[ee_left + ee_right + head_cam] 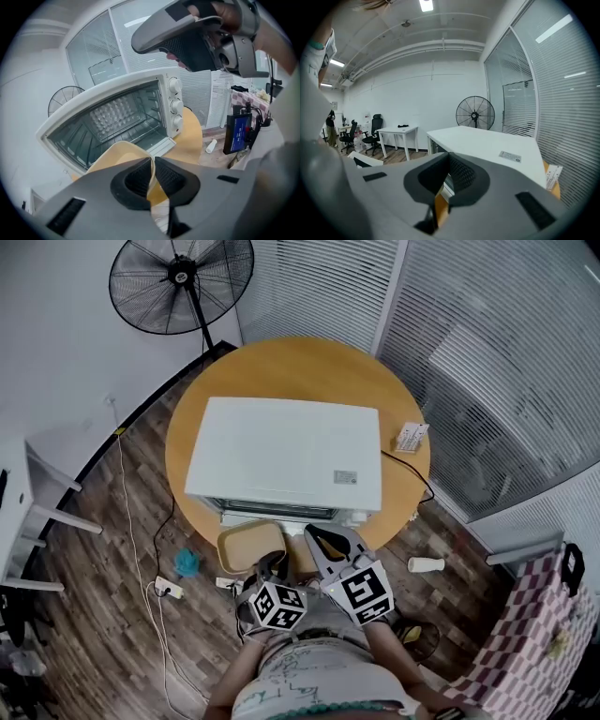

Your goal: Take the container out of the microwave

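Beige and thin-walled, the container (249, 546) hangs just outside the microwave's (291, 451) open front. In the head view it sits at 6 o'clock from the microwave, about over the near edge of the round wooden worktop (291, 360). My left tool (152, 176) is clamped on the container's near rim, one pad inside the wall and one outside, with the rim pinched thin between them. The right tool (446, 177) rides at 3 o'clock of the container. Its jaws are pressed together with nothing between them, and it points out over the microwave's roof.

I judge the lift-out nearly done; what remains is carrying clear and setting down. A one-sided pinch on a thin wall lets the container tip. So I would hold the wrist level, go slowly, and draw straight back toward 6 o'clock before turning. Bare wood shows at 4 o'clock of the microwave, which looks like the nearest landing spot. Whether anything lies inside the container, I cannot tell.
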A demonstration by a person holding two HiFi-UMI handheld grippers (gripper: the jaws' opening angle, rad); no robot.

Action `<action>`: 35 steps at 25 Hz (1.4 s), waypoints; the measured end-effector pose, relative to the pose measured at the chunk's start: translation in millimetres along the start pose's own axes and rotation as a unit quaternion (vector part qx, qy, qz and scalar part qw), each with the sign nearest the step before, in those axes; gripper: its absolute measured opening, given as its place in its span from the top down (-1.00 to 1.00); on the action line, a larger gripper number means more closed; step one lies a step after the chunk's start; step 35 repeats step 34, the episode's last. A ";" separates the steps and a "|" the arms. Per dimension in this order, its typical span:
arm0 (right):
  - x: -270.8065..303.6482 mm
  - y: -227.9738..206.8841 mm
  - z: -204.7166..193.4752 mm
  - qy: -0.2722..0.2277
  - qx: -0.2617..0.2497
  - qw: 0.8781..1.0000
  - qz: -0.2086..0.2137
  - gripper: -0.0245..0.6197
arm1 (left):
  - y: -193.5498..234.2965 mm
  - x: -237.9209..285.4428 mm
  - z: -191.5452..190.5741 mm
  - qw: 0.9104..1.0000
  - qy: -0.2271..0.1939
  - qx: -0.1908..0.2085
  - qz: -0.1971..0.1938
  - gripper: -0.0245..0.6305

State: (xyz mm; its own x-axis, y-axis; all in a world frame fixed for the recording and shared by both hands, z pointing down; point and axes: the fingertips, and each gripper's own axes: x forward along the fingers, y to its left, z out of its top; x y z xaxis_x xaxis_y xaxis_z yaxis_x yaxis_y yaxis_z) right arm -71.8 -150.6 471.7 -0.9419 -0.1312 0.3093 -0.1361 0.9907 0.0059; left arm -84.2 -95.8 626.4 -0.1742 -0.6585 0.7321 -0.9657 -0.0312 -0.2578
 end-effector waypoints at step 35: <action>1.7 -9.1 -13.3 0.017 0.007 1.000 0.009 0.95 | -5.4 12.5 4.4 1.000 0.010 0.011 -0.012 0.81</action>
